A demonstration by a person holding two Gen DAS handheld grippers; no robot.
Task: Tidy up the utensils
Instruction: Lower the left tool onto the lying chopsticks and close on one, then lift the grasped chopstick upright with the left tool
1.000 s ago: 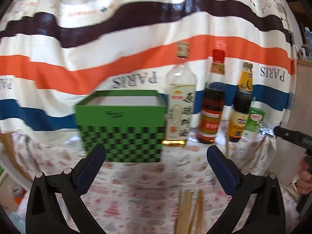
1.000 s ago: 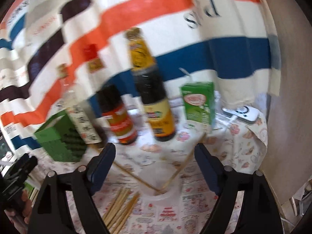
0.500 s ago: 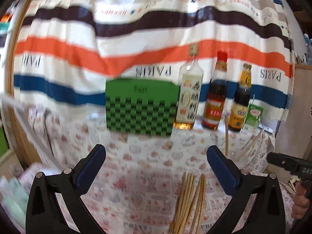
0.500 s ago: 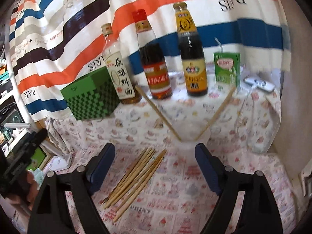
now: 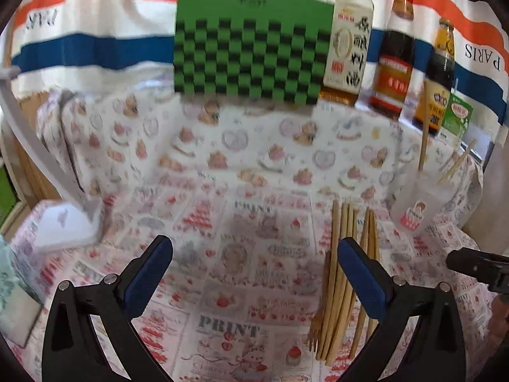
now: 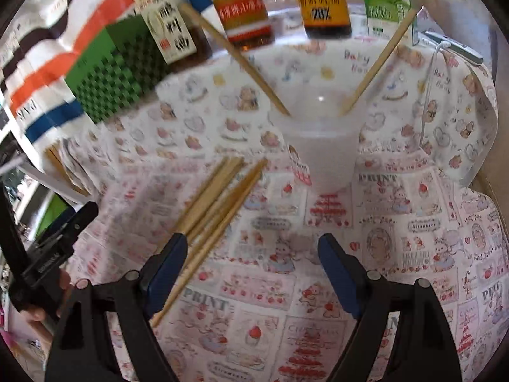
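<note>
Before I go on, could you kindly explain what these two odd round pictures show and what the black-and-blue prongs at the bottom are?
No robot here: a person holds one two-finger gripper in each hand, and a fisheye camera on each looks forward along its fingers.

One picture is from the left gripper, the other from the right gripper. Both are open and hold nothing.

On the patterned tablecloth lies a bundle of loose chopsticks. Beside it stands a translucent cup with two chopsticks leaning inside. At the back are a green checkered box, three sauce bottles and a green drink carton.
</note>
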